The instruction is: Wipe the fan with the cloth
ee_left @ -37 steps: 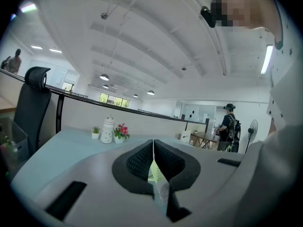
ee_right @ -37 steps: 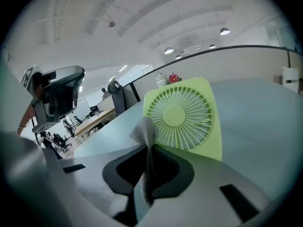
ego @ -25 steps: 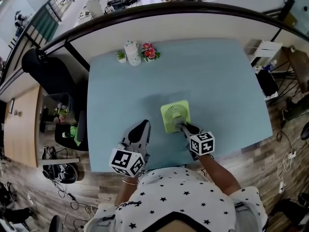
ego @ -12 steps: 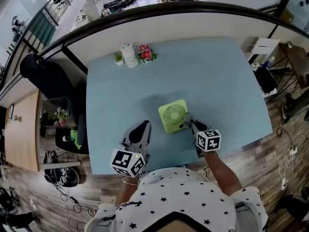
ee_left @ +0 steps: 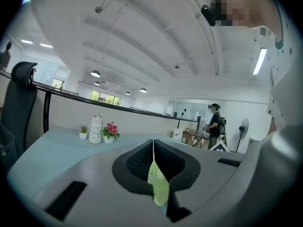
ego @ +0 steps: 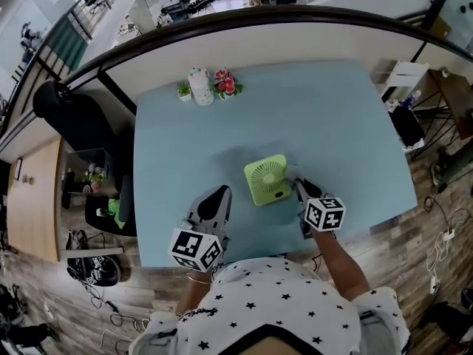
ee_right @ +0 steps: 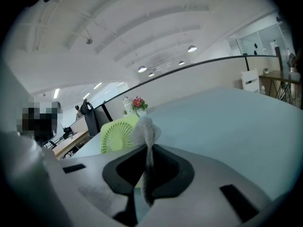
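On the table (ego: 332, 124) the fan (ego: 268, 178) stood near the front edge, the right gripper (ego: 300, 188), clamped on the cloth (ee_right: 146, 129), had withdrawn from its face to its right side, suggesting one pass done, and the left gripper (ego: 218, 197) lay closed, empty.

I am in an open-plan office. Well off to the left of my left fingers (ego: 214, 200), a black swivel chair (ego: 70, 109) stands by the pale blue table (ego: 332, 124), with a wood-topped desk (ego: 29, 191) past it. Far ahead of those fingers a dark handrail (ego: 295, 15) tops a low partition. Beyond it are more desks, round ceiling lamps (ee_left: 95, 74) and a person (ee_left: 215, 126) standing near a pedestal fan (ee_left: 244, 126). Right of my right fingers (ego: 301, 191), cables (ego: 436, 214) trail over wood flooring (ego: 414, 272).
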Demonstrator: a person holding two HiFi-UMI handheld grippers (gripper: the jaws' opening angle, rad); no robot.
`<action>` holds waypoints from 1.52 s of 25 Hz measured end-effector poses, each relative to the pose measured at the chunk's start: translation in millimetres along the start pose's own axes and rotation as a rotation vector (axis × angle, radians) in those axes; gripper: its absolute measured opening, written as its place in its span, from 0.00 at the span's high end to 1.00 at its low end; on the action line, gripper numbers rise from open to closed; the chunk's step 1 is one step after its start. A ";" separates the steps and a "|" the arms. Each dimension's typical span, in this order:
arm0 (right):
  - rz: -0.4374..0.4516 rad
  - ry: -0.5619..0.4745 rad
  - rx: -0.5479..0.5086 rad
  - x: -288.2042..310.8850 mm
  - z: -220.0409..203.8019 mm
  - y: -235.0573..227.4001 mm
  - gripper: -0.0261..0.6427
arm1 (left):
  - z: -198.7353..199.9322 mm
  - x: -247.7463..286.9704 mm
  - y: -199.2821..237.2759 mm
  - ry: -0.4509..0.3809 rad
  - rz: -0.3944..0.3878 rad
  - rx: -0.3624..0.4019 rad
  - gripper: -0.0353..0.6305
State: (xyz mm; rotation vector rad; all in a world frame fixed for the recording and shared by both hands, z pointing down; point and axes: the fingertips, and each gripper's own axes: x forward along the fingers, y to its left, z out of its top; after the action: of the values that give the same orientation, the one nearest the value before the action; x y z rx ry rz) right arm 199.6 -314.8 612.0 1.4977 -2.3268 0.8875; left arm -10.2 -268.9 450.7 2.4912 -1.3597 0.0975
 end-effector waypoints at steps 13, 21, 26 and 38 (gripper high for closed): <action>0.182 -0.237 -0.020 -29.7 84.4 74.5 0.92 | 1.6 0.0 -2.8 -0.003 -0.009 0.003 0.90; 0.223 -0.263 -0.062 -38.5 91.4 96.5 0.92 | 1.6 -3.9 -1.9 -0.008 -0.009 0.004 0.90; 0.236 -0.251 -0.062 -38.0 88.4 100.5 0.92 | 1.0 -2.7 -3.0 -0.006 -0.011 0.003 0.90; 0.241 -0.241 -0.054 -38.1 83.3 106.9 0.92 | -0.9 -4.1 -1.6 -0.001 -0.016 -0.003 0.90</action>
State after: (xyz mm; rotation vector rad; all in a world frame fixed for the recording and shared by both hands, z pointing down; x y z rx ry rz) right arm 132.3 -305.4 488.7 1.3906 -2.7278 0.7239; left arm -11.0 -264.5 450.4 2.4992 -1.3394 0.0909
